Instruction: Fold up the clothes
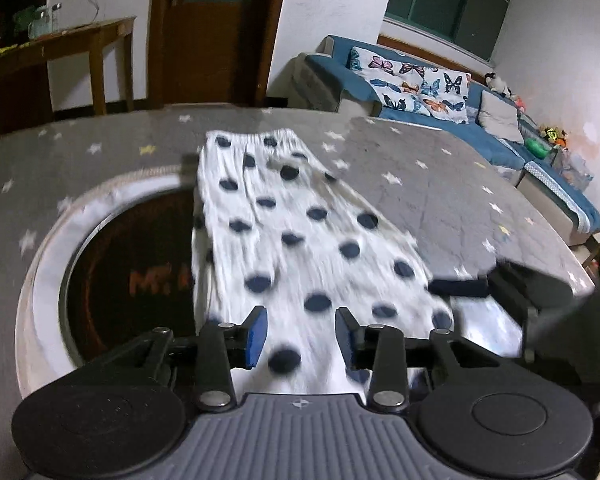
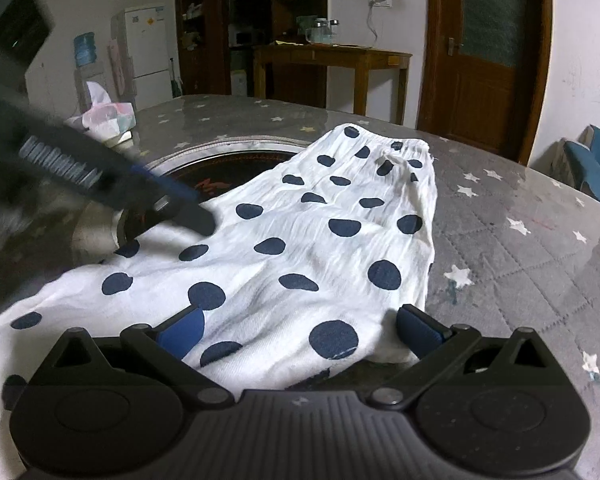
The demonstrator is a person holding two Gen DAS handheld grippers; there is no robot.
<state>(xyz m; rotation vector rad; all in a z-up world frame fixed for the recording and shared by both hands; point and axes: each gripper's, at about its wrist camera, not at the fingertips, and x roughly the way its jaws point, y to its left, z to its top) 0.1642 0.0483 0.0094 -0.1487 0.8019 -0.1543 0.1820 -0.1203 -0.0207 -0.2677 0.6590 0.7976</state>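
White dotted garment [image 2: 300,248] lies lengthwise on the table [image 2: 520,248], waistband at 12. We see left gripper [image 1: 301,334] and right gripper [image 2: 300,330] both spread, holding nothing; thin cloth may bunch when pinched.

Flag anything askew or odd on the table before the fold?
The polka-dot garment lies skewed and wrinkled, one side draped over the round inset in the tabletop instead of flat on the grey star cloth. No spill or damage visible.

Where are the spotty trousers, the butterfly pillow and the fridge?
Spotty trousers [image 2: 300,248]: right wrist view, middle of the cloth.
Butterfly pillow [image 1: 416,84]: left wrist view, its patterned front.
Fridge [image 2: 150,50]: right wrist view, its white door.
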